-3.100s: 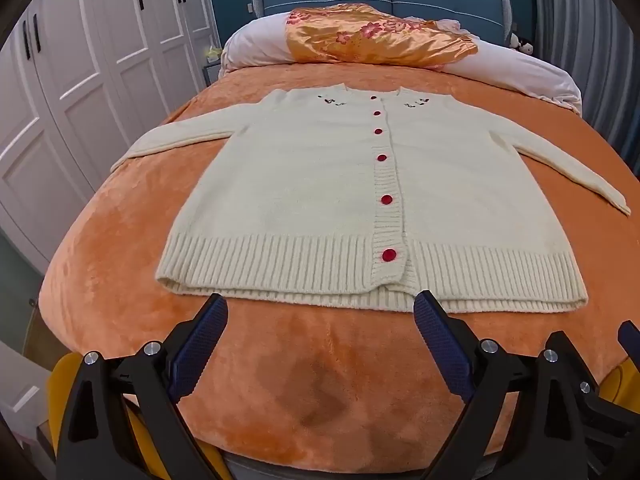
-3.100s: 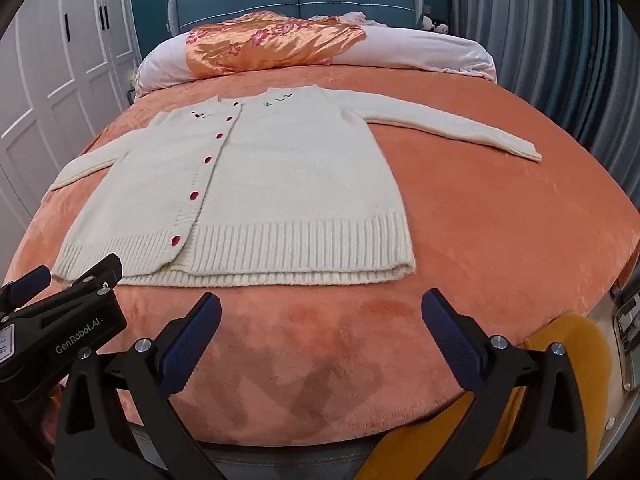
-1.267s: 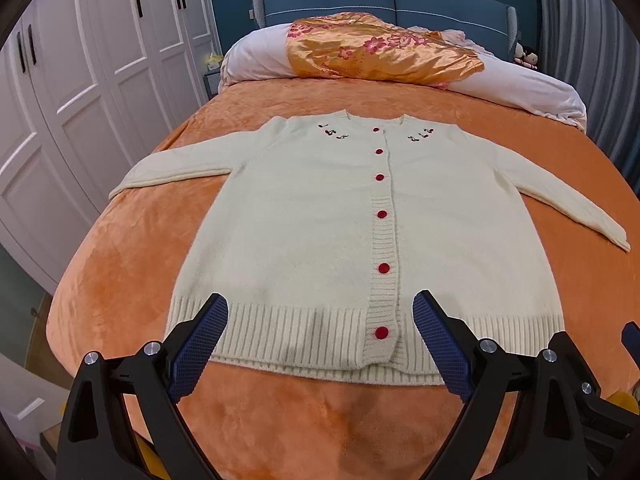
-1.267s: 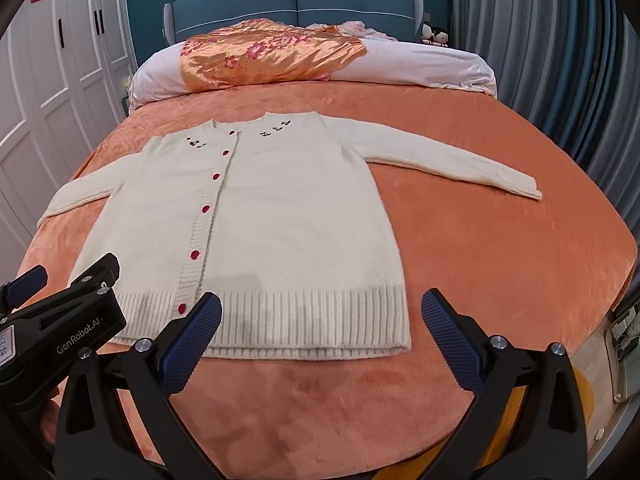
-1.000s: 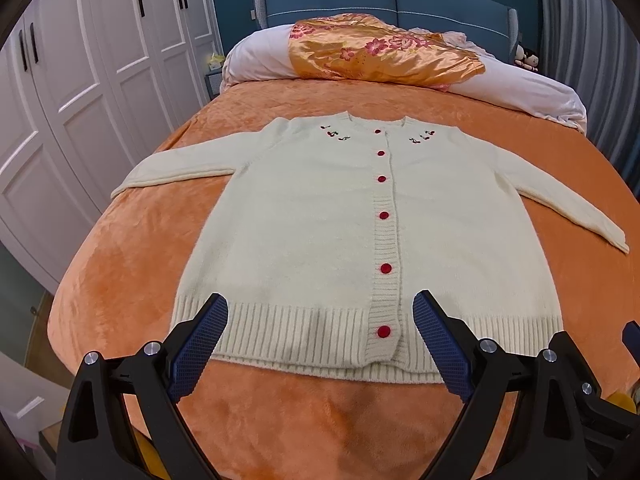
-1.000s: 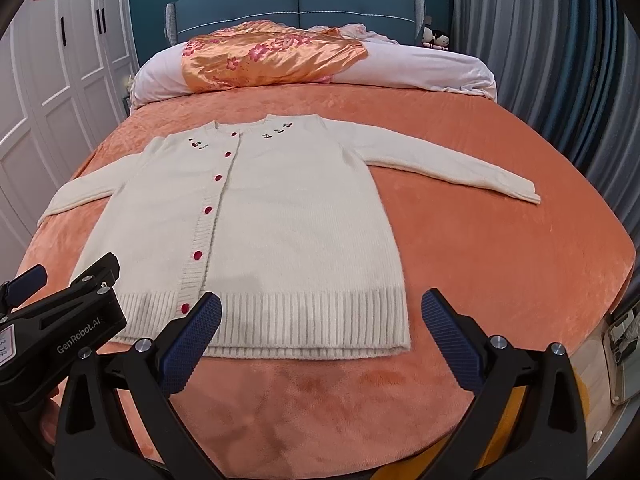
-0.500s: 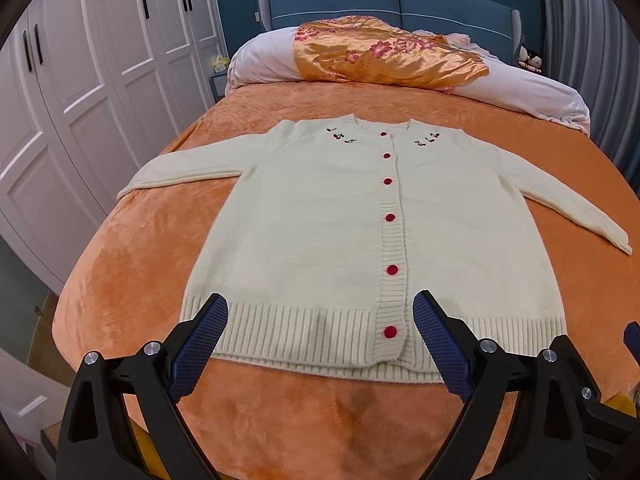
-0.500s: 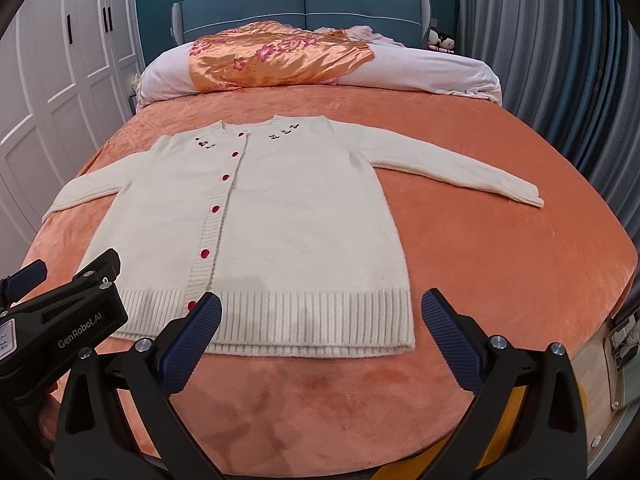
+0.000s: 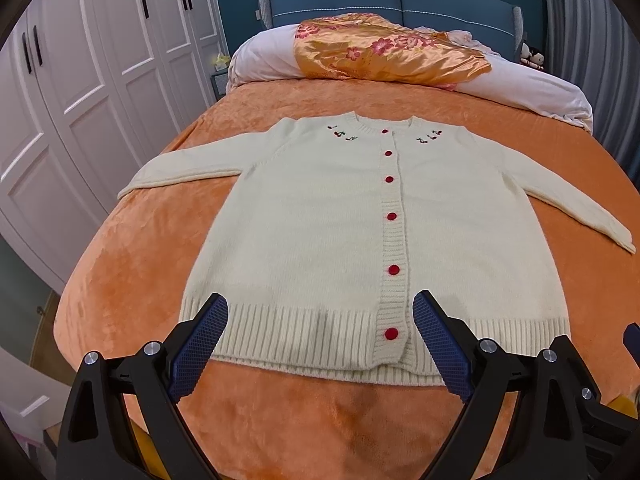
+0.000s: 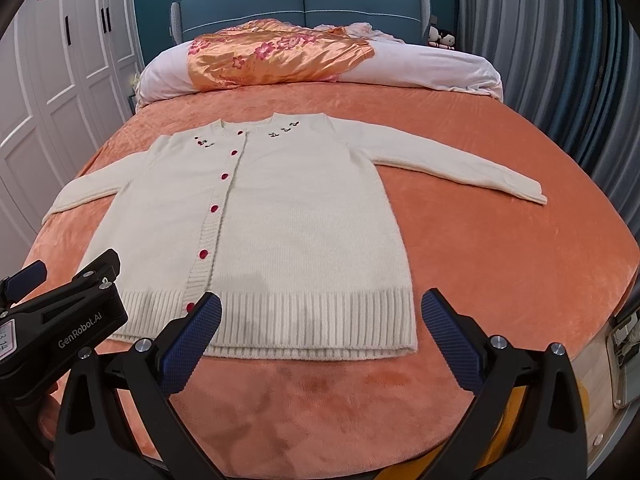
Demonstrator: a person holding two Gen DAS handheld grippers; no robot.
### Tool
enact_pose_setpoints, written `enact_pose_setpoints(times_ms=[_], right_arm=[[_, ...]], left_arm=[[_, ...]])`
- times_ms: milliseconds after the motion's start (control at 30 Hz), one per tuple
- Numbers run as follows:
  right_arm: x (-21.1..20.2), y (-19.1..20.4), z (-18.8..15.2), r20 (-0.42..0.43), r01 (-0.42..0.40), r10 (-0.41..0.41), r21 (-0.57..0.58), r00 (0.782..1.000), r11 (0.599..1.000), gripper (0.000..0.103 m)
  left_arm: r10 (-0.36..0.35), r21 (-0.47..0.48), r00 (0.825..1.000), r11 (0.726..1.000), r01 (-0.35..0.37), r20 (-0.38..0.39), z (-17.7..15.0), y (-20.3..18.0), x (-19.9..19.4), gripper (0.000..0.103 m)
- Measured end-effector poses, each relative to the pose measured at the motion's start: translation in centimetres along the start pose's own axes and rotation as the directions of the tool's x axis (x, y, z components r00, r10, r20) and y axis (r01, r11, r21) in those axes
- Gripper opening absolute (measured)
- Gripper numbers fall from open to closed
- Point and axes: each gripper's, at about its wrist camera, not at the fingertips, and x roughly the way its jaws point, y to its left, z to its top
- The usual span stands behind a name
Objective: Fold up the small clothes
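A cream knit cardigan (image 9: 320, 216) with red buttons lies flat, face up, on the orange bedspread (image 9: 132, 248), both sleeves spread out to the sides. It also shows in the right wrist view (image 10: 304, 216). My left gripper (image 9: 320, 320) is open and empty, hovering over the ribbed hem near the button band. My right gripper (image 10: 320, 320) is open and empty above the hem's right half. The left gripper's body (image 10: 60, 320) shows at the left of the right wrist view.
An orange floral satin quilt (image 9: 384, 52) lies over a white duvet roll (image 9: 532, 88) at the blue headboard. White wardrobes (image 9: 80, 80) stand along the left. Grey curtains (image 10: 560, 60) hang on the right. The bed's near edge is just below the grippers.
Both grippers have risen and moved forward from the bed's near edge, so the hem now sits between the fingers. The cardigan has not moved. Both stay open.
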Motion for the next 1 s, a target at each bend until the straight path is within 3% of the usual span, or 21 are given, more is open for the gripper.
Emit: enact_pose_setpoints(times_ms=[667, 833, 1000], right_arm=[[2.6, -1.0, 0.1, -0.046, -0.031, 0.032, 0.010, 0.998, 0.999, 0.098], [5.5, -5.9, 1.4, -0.076, -0.084, 0.093, 0.122, 0.993, 0.989, 0.098], [10.1, -16.1, 4.6, -0.056, -0.071, 0.092, 0.301, 0.994, 0.951, 0.098]], left_arm=[[-0.007, 0.001, 0.998, 1.000, 0.007, -0.063, -0.4, -0.7, 2.4, 0.092], [0.026, 0.000, 0.997, 1.000, -0.026, -0.076, -0.3, -0.3, 3.3, 0.092], [0.026, -0.028, 0.994, 0.999, -0.030, -0.108, -0.2, 0.9, 4.6, 0.092]])
